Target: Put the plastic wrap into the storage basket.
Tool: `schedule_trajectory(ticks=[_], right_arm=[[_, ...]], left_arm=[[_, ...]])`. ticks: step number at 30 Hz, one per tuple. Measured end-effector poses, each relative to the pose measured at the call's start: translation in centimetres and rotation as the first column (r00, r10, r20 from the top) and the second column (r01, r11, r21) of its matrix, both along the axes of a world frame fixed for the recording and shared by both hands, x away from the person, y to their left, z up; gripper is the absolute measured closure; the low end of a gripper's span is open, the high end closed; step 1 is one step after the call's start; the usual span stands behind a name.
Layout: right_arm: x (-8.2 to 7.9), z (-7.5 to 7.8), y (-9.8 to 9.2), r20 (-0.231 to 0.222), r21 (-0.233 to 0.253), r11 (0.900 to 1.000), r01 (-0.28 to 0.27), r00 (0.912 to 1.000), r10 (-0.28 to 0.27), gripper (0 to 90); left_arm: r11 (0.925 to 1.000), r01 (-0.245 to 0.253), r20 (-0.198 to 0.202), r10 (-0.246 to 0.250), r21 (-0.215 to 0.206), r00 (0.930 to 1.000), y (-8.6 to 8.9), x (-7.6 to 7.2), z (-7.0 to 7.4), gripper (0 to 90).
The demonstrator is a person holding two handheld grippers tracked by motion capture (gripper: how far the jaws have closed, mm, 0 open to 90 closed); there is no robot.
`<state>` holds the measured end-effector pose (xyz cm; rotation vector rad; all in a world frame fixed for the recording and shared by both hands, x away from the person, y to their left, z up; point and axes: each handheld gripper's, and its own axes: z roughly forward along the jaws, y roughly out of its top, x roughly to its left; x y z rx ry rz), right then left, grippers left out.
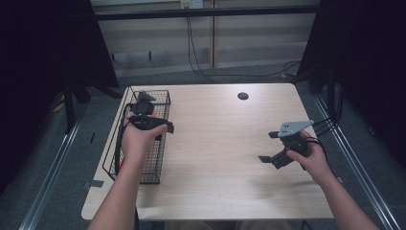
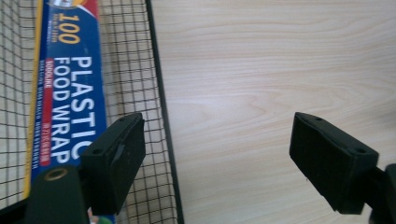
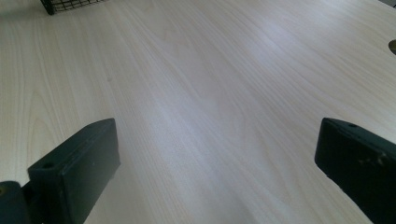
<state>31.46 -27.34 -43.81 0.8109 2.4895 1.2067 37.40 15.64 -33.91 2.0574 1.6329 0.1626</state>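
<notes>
While both grippers hang over the table (image 1: 215,143), the right gripper (image 1: 274,146) sits nearest, well to the right of the basket (image 1: 163,98), jaws wide apart and empty. Farther off, the left gripper (image 2: 217,158) spreads its 2 jaws across the basket's right rim, holding nothing. Inside the basket lies the wrap box (image 2: 67,93).

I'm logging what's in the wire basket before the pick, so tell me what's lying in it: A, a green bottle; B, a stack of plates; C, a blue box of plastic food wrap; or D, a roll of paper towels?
C: the left gripper view shows a blue box of plastic food wrap, its white lettering readable, lying inside the wire basket, with the left gripper open above the basket's edge.
</notes>
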Motion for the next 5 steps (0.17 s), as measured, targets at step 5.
schedule_trajectory(ticks=[5], right_arm=[[0.15,-0.2,-0.06,-0.005,-0.003,1.0,-0.003,1.0,0.002,0.1]], left_arm=[[0.9995,0.032,0.006,-0.032,-0.005,0.9995,-0.72,-0.02,-0.15,16.9]])
